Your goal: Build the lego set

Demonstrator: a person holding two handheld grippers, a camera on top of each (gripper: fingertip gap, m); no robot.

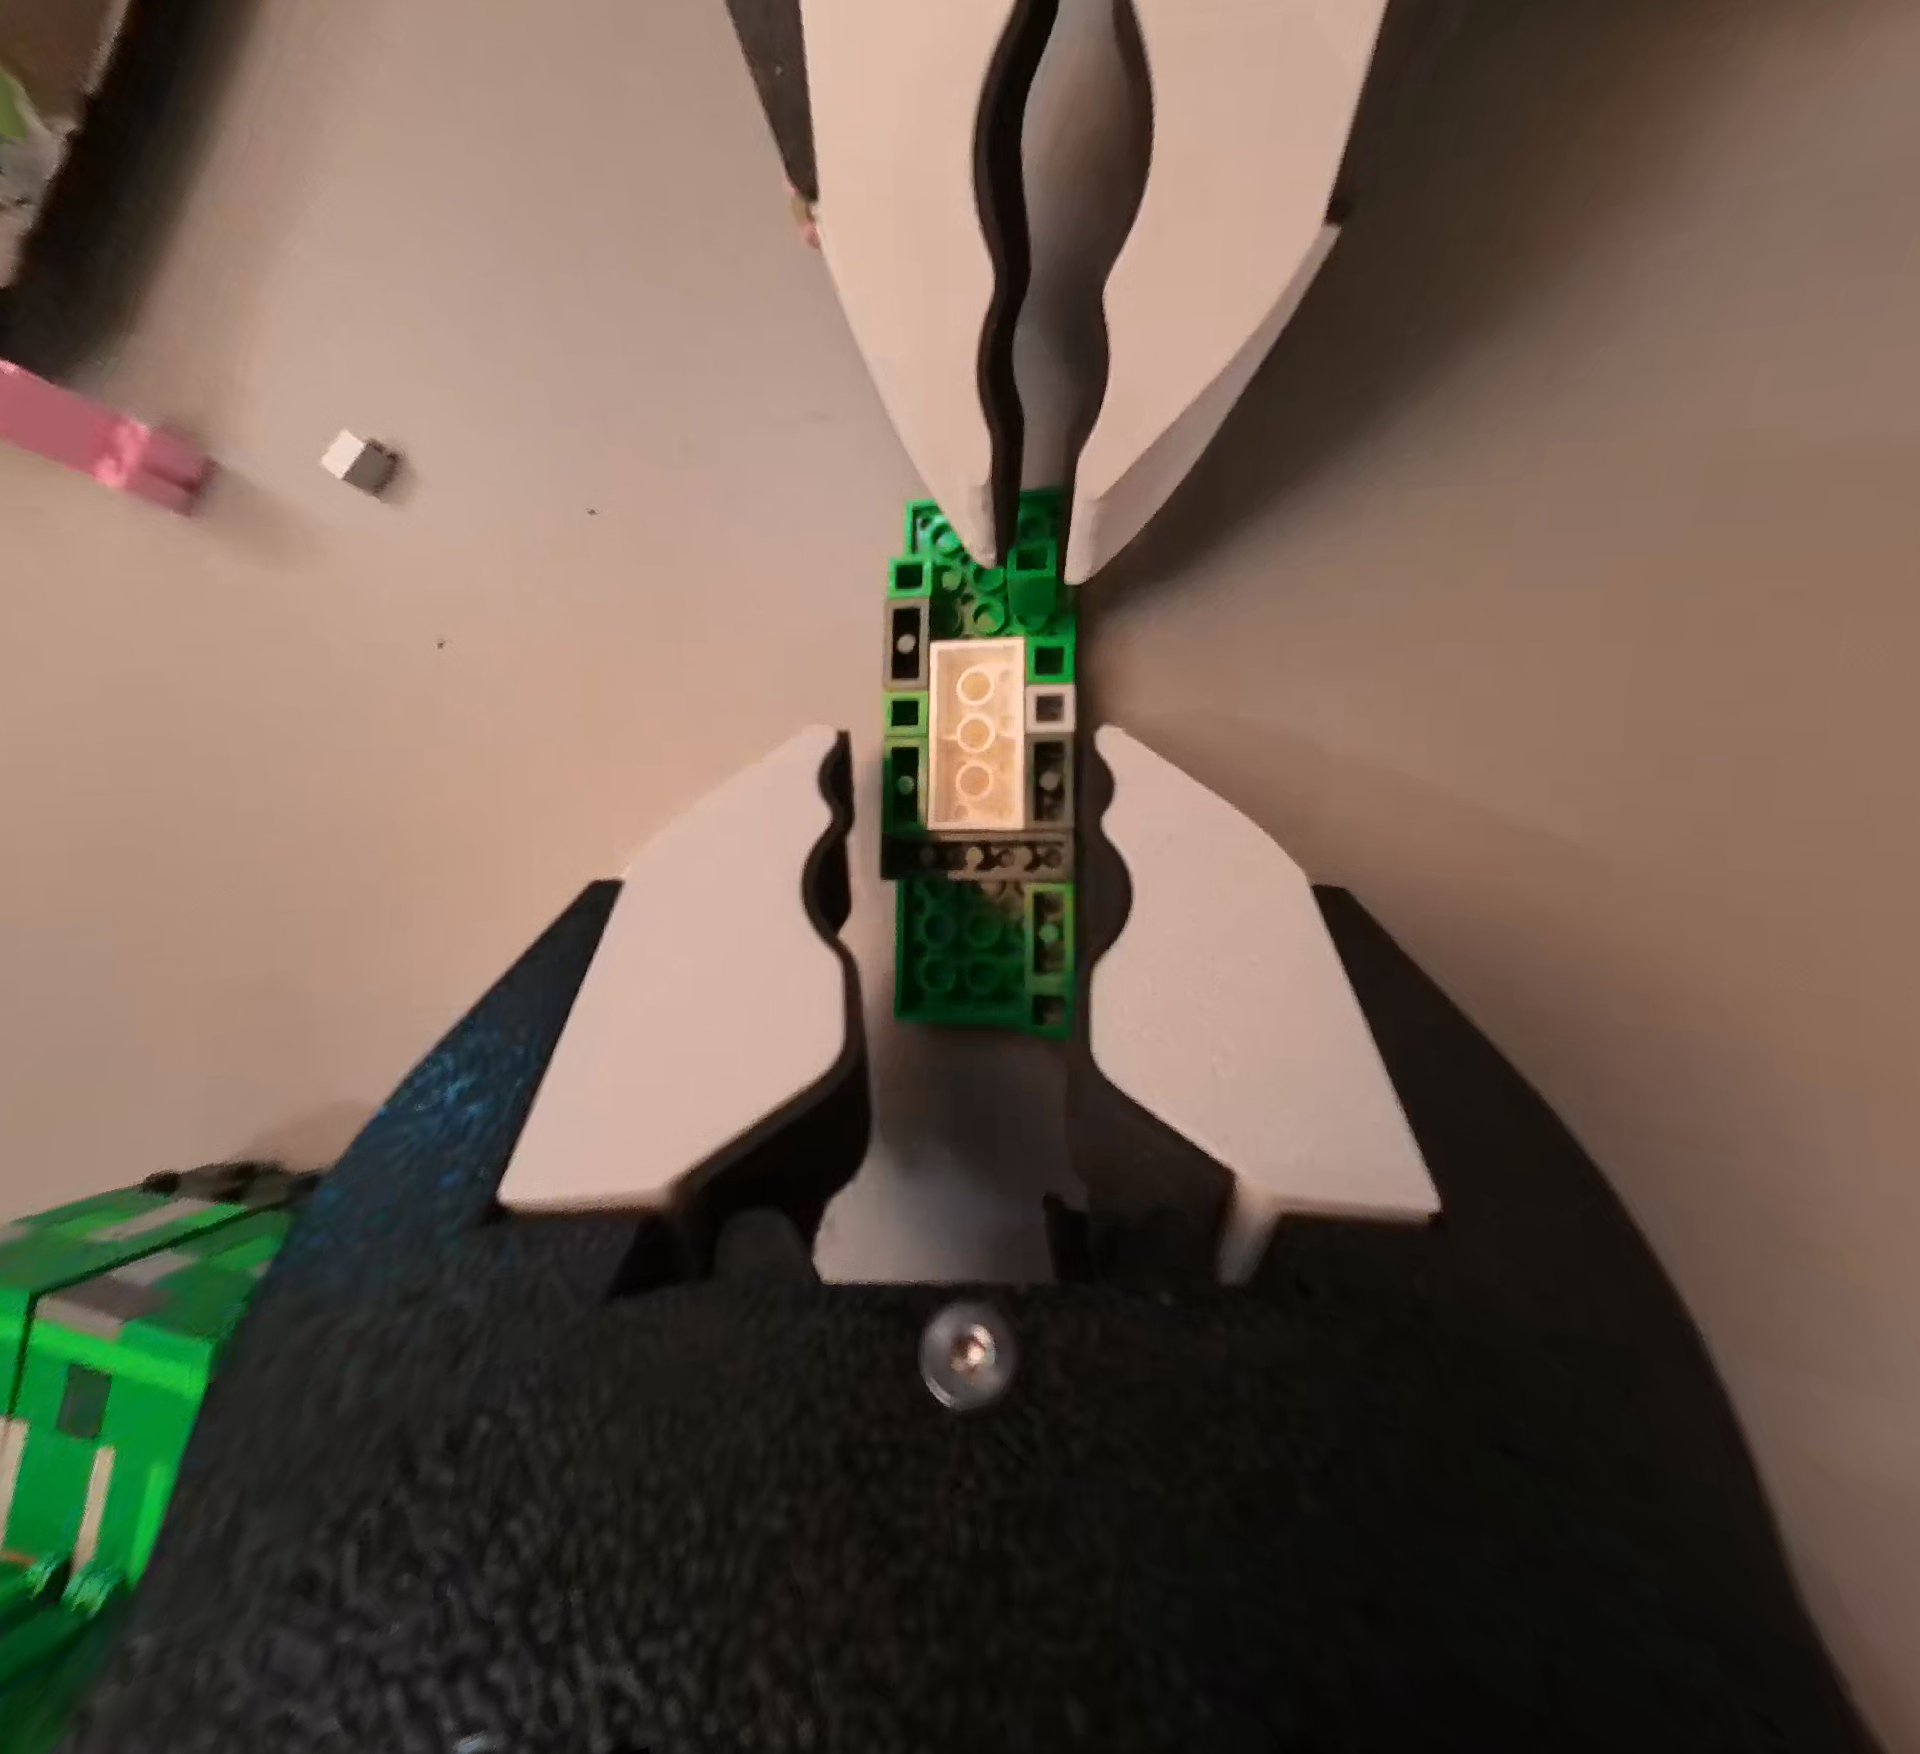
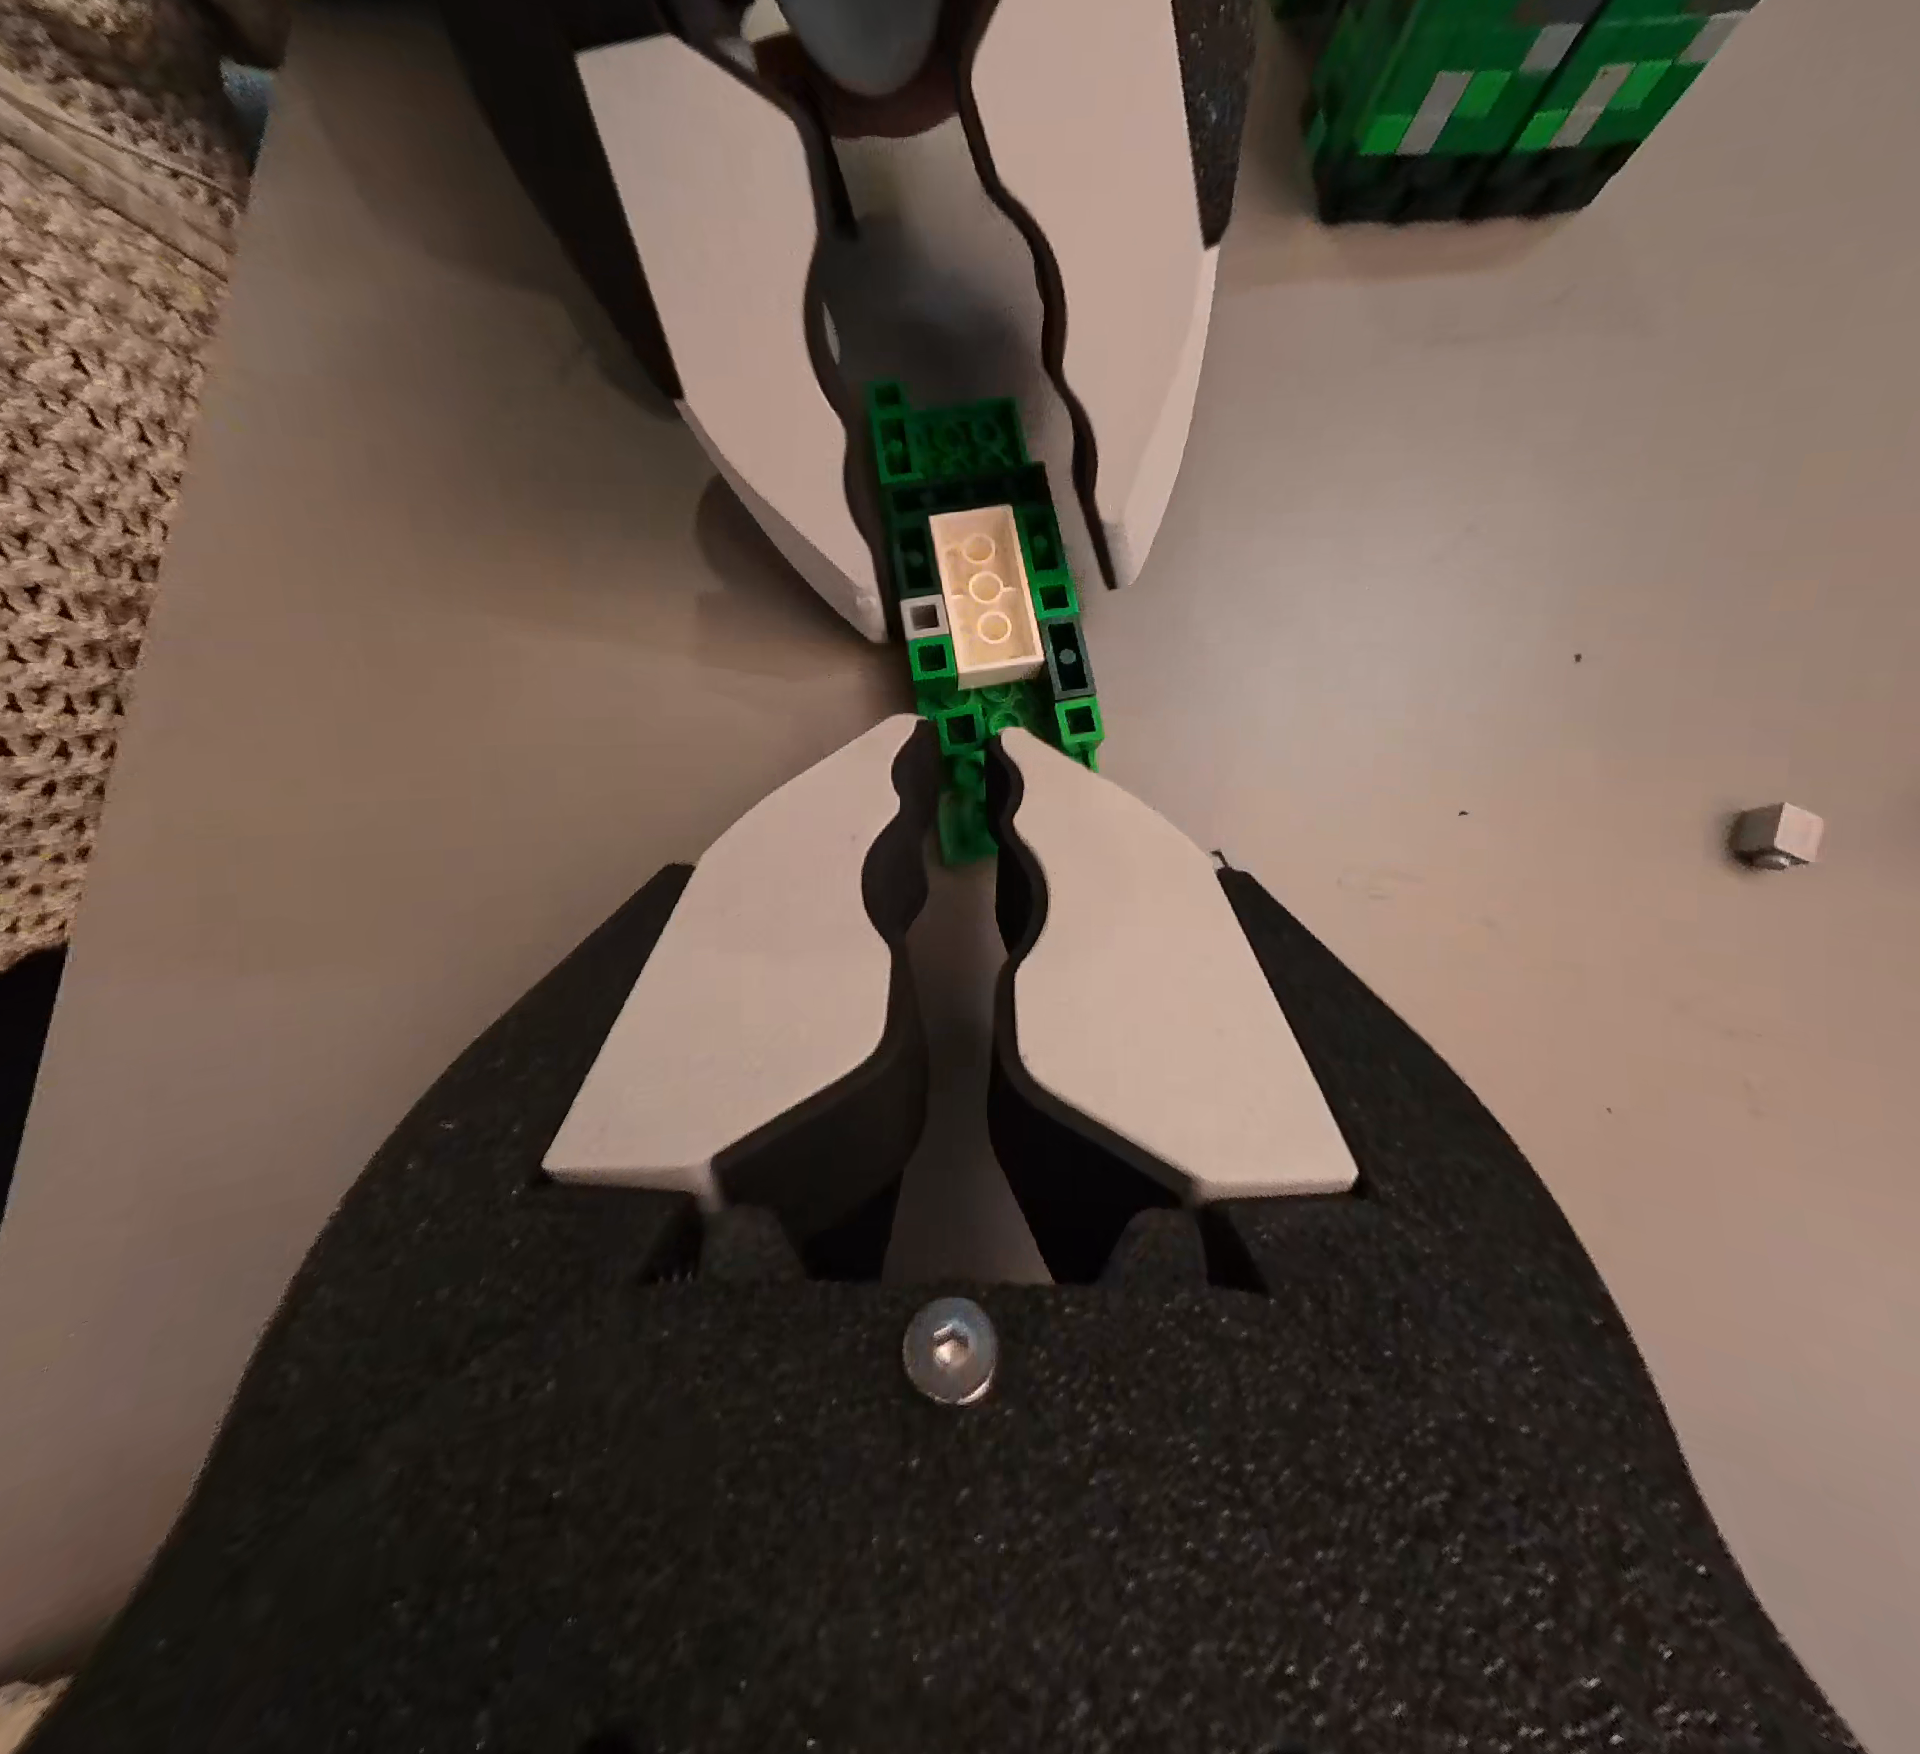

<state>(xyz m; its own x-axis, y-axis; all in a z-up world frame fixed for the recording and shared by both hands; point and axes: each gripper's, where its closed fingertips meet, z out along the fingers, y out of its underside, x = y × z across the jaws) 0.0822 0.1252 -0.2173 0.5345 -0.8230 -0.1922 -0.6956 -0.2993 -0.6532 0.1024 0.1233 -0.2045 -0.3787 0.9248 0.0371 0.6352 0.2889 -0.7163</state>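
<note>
- Two hand-held grippers are facing each other over a grey table (image 2: 1455, 561), meeting at a small green lego assembly (image 1: 982, 956) lying flat between them.
- The assembly is showing hollow undersides of green, dark and grey bricks, with a white brick (image 1: 979, 733) seated in its middle.
- The left gripper (image 1: 971, 759) is straddling the assembly's near half; its fingers are sitting close along both long sides. Whether they are pressing on it I cannot tell.
- The right gripper (image 2: 961, 743) is pinching a small green piece (image 1: 1034, 587) at the assembly's far end, with its fingers nearly together on it.
- Judgement: the step in hand looks like seating that small piece onto the end of the assembly while the left gripper is steadying the body.
- Judgement: the next move calls for lining the piece up squarely, pressing straight down, and holding the body firm so it is not sliding.
- Off to the side, a loose grey brick (image 2: 1779, 834) is lying on the table, well apart.
- A finished green block (image 2: 1507, 31) is standing near the left gripper's base.
- A pink piece (image 1: 114, 447) is resting at the table's edge.
</note>
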